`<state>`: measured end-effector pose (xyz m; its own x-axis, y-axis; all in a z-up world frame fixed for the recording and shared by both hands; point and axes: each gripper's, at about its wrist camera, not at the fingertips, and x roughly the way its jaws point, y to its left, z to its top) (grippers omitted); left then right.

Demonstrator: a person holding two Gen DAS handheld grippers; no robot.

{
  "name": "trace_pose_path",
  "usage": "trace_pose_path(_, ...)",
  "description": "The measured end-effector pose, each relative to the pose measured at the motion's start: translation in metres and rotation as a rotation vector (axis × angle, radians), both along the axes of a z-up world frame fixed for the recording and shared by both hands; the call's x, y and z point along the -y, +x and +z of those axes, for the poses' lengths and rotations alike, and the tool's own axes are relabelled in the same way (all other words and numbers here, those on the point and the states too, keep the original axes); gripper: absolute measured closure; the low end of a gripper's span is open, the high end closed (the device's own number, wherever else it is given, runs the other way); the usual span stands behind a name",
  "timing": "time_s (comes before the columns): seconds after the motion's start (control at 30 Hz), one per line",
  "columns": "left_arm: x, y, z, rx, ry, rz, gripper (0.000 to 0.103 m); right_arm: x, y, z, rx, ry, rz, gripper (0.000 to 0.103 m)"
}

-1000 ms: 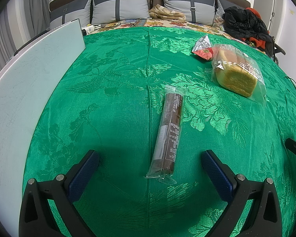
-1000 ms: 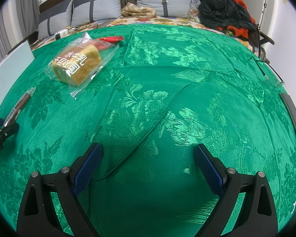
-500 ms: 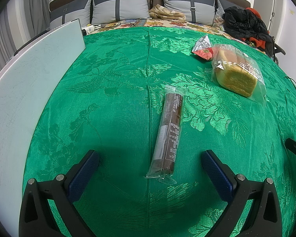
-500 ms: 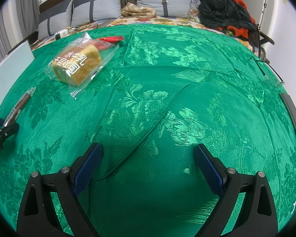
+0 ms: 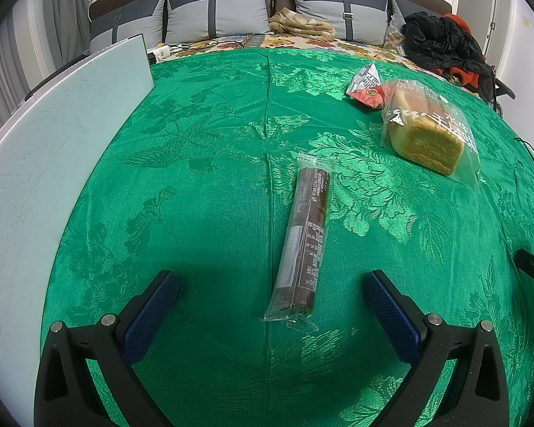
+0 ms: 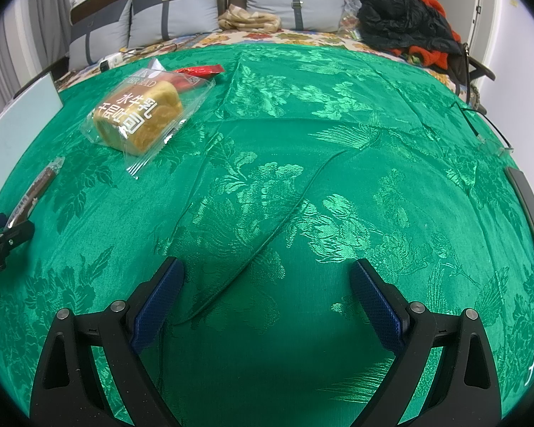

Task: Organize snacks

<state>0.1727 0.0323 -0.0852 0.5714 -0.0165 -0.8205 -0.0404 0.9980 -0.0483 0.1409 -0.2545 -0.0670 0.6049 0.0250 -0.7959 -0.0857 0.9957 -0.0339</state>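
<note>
Left gripper [image 5: 270, 295]: blue-padded fingers [image 5: 149, 313] wide apart, holding nothing, touching nothing. Long brown snack bar in a clear wrapper [image 5: 304, 238] lies flat on the cloth between them, near end level with the fingertips, far end running straight ahead.

Right gripper [image 6: 267, 291]: fingers [image 6: 373, 295] equally wide apart, empty, only a fold of cloth between them.

Ahead-right of the left fingers: bagged loaf of golden bread in clear plastic with white lettering [image 5: 427, 135]. Small red and silver foil packet [image 5: 366, 87] is just beyond it, touching or tucked under the bag's far edge. From the right wrist view the same loaf [image 6: 140, 115] sits far ahead-left and the snack bar [image 6: 35, 186] at far left, beside the left gripper's tip.

Surface: shiny green brocade cloth with leaf pattern [image 5: 203, 163], creased, spread over a bed. Pale white flat board [image 5: 50, 135] lies left of the left fingers. Beyond: grey cushions [image 5: 217, 17] against a dark headboard, a heap of black and orange clothing [image 6: 406, 25] ahead-right.

Versus the earlier frames: no change, both grippers and all snacks in the same spots.
</note>
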Motion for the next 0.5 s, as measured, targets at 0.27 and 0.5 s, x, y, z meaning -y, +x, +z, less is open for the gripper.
trace_pose_path(0.27, 0.0001, 0.0004, -0.0003, 0.000, 0.000, 0.000, 0.000, 0.0002, -0.0001, -0.0002, 0.000, 0.001, 0.000, 0.006)
trace_pose_path(0.5, 0.0027, -0.0036, 0.0067, -0.144, 0.000, -0.087, 0.000, 0.0001, -0.0002, -0.0002, 0.000, 0.001, 0.000, 0.006)
